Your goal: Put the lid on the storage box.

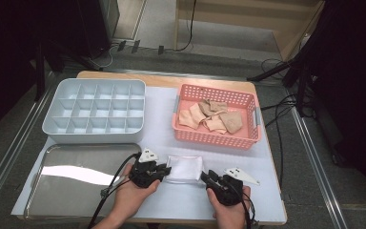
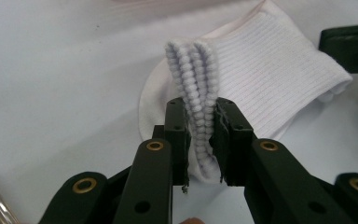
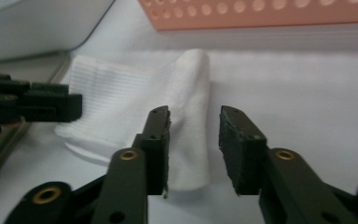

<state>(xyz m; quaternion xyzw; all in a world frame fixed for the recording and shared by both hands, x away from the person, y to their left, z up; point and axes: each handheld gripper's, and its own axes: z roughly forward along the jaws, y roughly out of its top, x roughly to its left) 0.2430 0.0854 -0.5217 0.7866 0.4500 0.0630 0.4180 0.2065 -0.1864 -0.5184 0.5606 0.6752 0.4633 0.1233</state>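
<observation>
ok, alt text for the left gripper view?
The left gripper pinches the ribbed cuff of a folded white sock between its black jaws. The sock lies on a white table cover; the other gripper's jaw shows at the right edge.

Your sock lay near the table's front edge, between divider box and tray leftward and basket behind, toward the right edge.
</observation>
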